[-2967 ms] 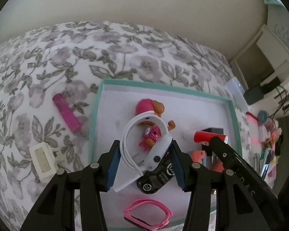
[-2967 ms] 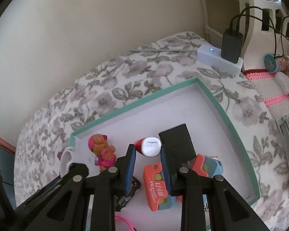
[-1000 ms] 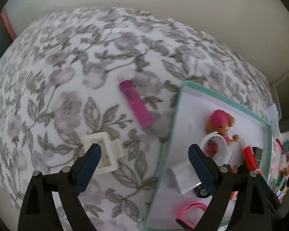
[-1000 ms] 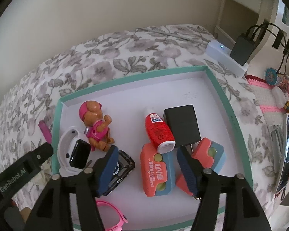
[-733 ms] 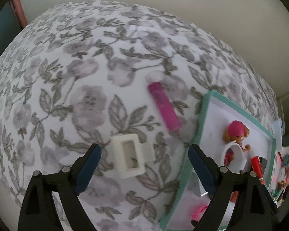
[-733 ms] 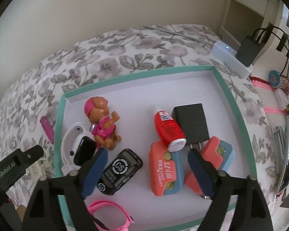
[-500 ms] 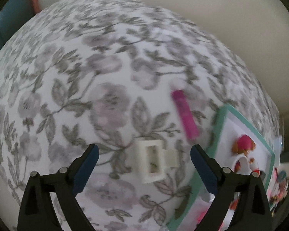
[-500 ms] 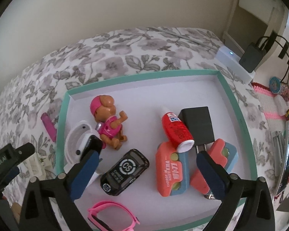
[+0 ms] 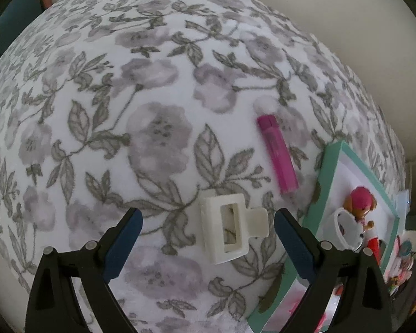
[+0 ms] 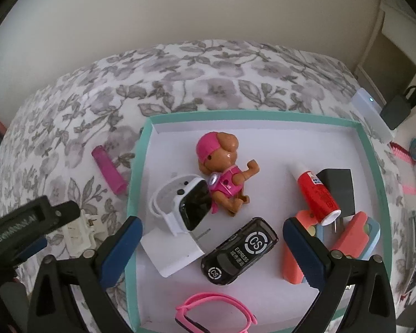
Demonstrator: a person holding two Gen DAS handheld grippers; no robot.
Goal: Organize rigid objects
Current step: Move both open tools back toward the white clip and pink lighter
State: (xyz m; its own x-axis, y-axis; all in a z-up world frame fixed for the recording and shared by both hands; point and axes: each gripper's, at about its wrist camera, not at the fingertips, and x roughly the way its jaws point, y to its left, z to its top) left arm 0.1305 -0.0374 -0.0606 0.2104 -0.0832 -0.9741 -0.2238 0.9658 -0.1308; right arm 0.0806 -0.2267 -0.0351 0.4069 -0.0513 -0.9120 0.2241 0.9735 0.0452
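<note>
A white hair claw clip [image 9: 230,229] lies on the floral bedspread, centred between the wide-open fingers of my left gripper [image 9: 208,245], which is empty. A magenta tube [image 9: 278,155] lies beyond it, near the teal-rimmed tray [image 9: 323,186]. My right gripper [image 10: 212,252] is open and empty above the tray [image 10: 263,117]. In the tray lie a white smartwatch [image 10: 184,204], a pink-capped toy dog [image 10: 222,166], a black toy car [image 10: 240,251], a red glue bottle [image 10: 316,191], a black charger [image 10: 339,191], coral-and-blue pieces [image 10: 352,233] and a pink band [image 10: 216,315].
The left gripper's body [image 10: 22,231] covers part of the clip [image 10: 79,230] in the right wrist view. A white power strip [image 10: 370,113] with a black plug sits at the bed's far right corner. Cluttered small items lie right of the bed.
My left gripper let go of the white smartwatch in the tray and swung left over the clip. My right gripper released the red glue bottle, opened wide and pulled back.
</note>
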